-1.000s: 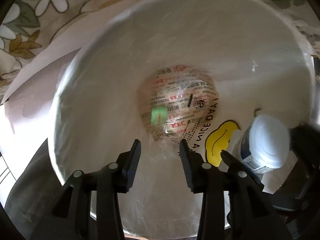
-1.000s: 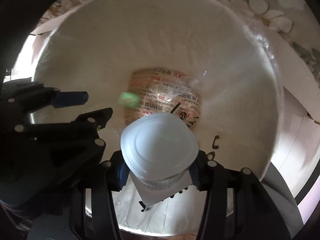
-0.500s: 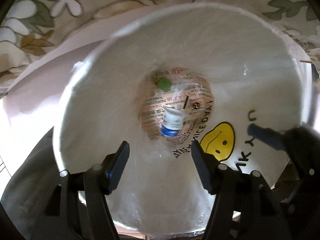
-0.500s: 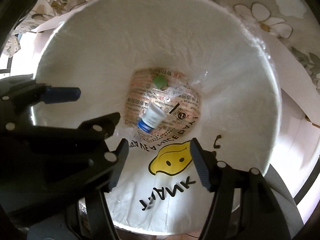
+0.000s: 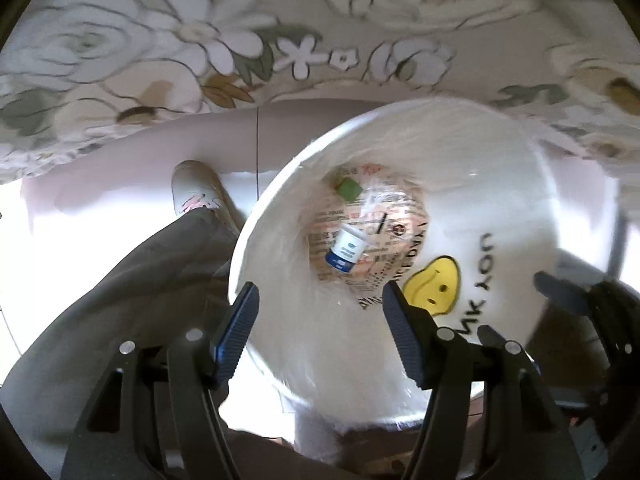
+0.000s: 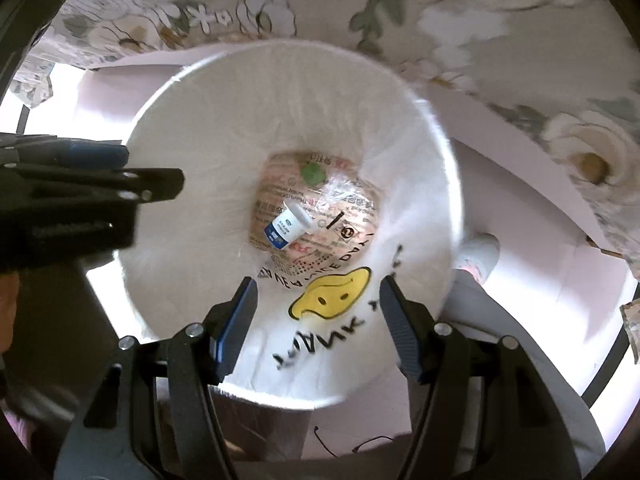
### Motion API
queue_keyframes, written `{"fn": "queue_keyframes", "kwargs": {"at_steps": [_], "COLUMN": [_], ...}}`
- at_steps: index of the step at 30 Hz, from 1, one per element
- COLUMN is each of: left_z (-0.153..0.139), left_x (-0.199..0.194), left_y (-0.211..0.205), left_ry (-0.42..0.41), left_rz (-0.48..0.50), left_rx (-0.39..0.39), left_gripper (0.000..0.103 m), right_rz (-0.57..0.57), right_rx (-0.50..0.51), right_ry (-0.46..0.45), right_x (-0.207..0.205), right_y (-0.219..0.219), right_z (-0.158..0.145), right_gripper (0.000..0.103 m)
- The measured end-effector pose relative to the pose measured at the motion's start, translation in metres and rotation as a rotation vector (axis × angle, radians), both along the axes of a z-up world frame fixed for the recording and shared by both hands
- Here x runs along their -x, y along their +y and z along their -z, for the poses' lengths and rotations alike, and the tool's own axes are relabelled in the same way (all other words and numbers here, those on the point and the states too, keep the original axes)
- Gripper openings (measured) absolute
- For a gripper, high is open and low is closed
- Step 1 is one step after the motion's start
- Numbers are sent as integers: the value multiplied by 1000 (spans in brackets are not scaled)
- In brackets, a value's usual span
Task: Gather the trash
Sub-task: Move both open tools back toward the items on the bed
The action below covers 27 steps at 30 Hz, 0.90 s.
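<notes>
A round bin point(image 5: 512, 184) lined with a white bag that bears a yellow smiley point(image 5: 434, 286) stands below both grippers. On its bottom lie a printed paper wrapper point(image 5: 400, 208), a small green scrap point(image 5: 349, 189) and a white bottle with a blue label point(image 5: 346, 248), tipped on its side. My left gripper point(image 5: 320, 320) hangs open above the bin's near rim with nothing between its fingers. My right gripper point(image 6: 318, 312) is open and holds nothing, high over the smiley point(image 6: 330, 294). The bottle point(image 6: 290, 224) and scrap point(image 6: 313, 173) lie far below it. Each gripper shows at the other view's edge.
A floral cloth point(image 5: 200, 40) hangs down behind the bin point(image 6: 168, 128). A person's pale shoe point(image 5: 196, 188) and grey trouser leg point(image 5: 140, 280) stand close to the bin's left side. The floor point(image 6: 540, 208) around it is pale and brightly lit.
The right gripper let go of the white bottle, which dropped to the bin's bottom. The green scrap fell in too. Both grippers opened wider and rose away from the bin.
</notes>
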<state>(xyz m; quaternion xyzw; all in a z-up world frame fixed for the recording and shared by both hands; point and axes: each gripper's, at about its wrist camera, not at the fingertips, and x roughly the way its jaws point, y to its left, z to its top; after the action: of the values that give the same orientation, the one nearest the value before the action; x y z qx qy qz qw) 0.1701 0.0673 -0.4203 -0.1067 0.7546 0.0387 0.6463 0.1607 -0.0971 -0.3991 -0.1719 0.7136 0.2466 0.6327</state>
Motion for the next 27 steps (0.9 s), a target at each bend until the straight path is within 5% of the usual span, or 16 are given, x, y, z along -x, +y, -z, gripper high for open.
{"fn": "queue_keyframes", "kwargs": {"at_steps": [12, 22, 27], "left_z": [-144, -257, -306], "left_x": [23, 0, -21], "left_y": [-7, -9, -11], "left_ry": [-280, -474, -559], "left_rz": [34, 31, 54], "left_rx": [73, 113, 73], "left_gripper": [66, 67, 76], "right_rz": [5, 2, -20], "right_rx": [-128, -249, -283], "right_ry": [-207, -458, -561], "right_x": [3, -15, -32], "right_y": [-41, -52, -56], "right_z": [-135, -266, -316], "right_gripper": [64, 64, 64]}}
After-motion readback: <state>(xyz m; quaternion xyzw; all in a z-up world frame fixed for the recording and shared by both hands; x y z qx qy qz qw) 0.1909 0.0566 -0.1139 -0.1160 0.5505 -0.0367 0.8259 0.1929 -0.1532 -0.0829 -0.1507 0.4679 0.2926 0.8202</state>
